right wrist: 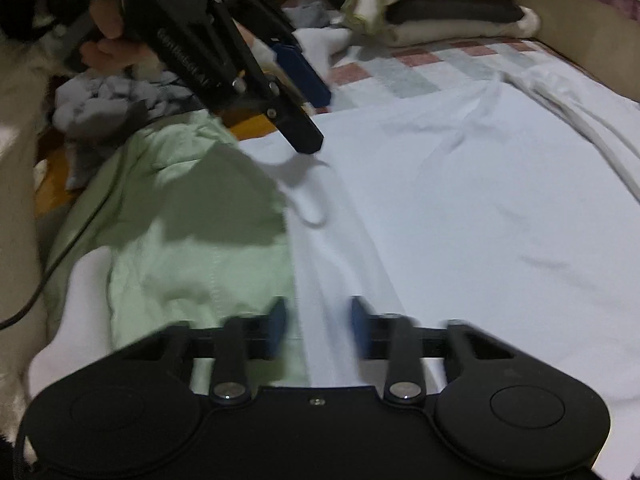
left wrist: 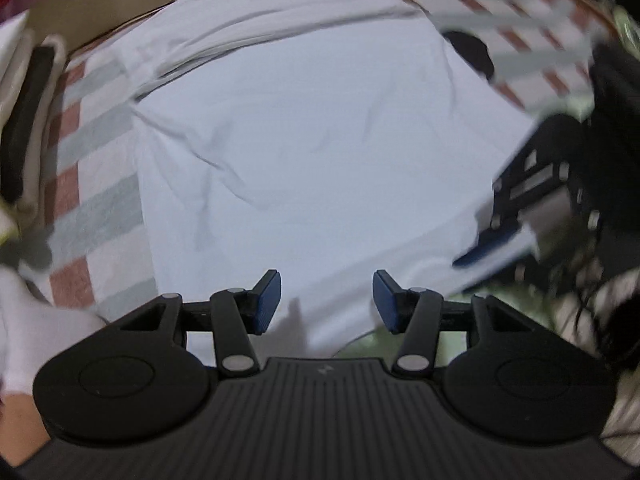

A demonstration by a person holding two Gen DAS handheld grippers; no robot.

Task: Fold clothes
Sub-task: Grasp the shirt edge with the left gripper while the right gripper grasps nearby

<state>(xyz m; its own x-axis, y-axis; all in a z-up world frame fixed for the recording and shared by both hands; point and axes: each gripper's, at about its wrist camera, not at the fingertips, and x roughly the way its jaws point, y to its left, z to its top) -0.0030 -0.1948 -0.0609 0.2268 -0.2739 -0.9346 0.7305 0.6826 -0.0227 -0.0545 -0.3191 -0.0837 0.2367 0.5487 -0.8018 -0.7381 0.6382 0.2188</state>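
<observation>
White shirt spread flat, fold barely begun.

My left gripper (left wrist: 326, 300) stands half-wide, empty, over the white shirt's (left wrist: 304, 152) hem at 6 o'clock. My right gripper (right wrist: 318, 330) is narrowed around the hem ridge; I cannot tell if it pinches. 1 folded stack (right wrist: 444, 4) waits at 1 o'clock; a green garment (right wrist: 160, 208) remains.
</observation>
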